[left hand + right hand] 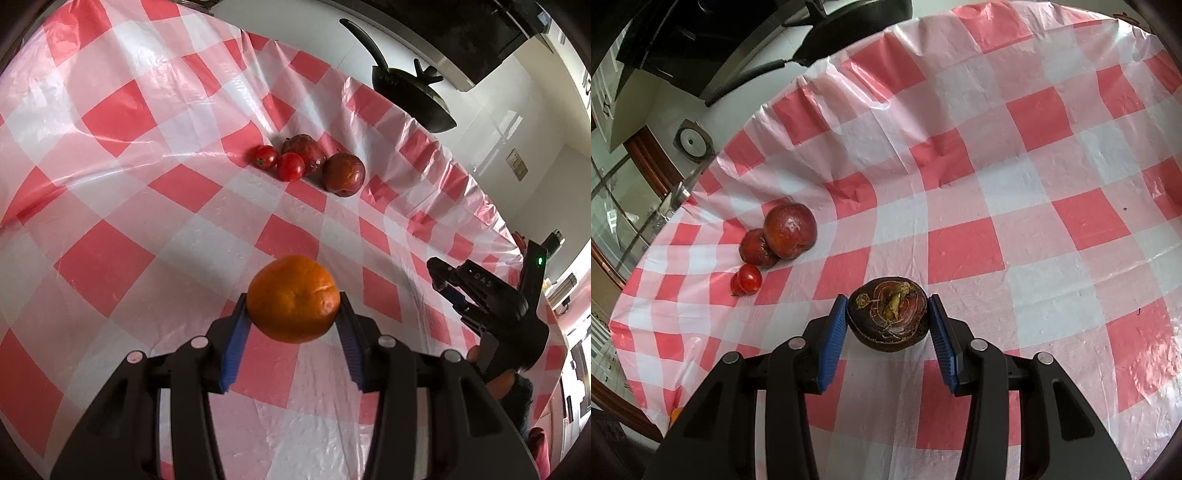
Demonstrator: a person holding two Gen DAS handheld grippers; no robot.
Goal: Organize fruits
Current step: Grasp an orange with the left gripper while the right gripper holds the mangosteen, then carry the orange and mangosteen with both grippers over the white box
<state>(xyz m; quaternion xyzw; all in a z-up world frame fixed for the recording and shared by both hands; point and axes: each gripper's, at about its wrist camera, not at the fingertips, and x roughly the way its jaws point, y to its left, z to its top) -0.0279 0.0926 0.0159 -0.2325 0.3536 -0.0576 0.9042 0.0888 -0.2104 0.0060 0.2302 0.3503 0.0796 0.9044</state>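
Note:
My left gripper point(293, 308) is shut on an orange point(293, 298), held above the checked tablecloth point(122, 206). My right gripper point(888, 314) is shut on a dark purple-brown fruit point(888, 319) with a dried stem on top, its blue pads point(836, 332) pressing both sides. A cluster of red fruit lies ahead in the left wrist view: two tomatoes point(277, 162), a dark red fruit point(304, 151) and a red apple point(344, 173). The right wrist view shows the same cluster at its left: apple point(789, 229), dark fruit point(755, 248), tomatoes point(747, 280). The right gripper point(441, 275) shows at the left view's right edge.
A black pan point(410, 96) hangs beyond the far table edge against a white wall. The red-and-white cloth point(1015, 177) is wrinkled and drapes over the table's rim point(639, 391). A round gauge point(692, 142) sits off the table at the left.

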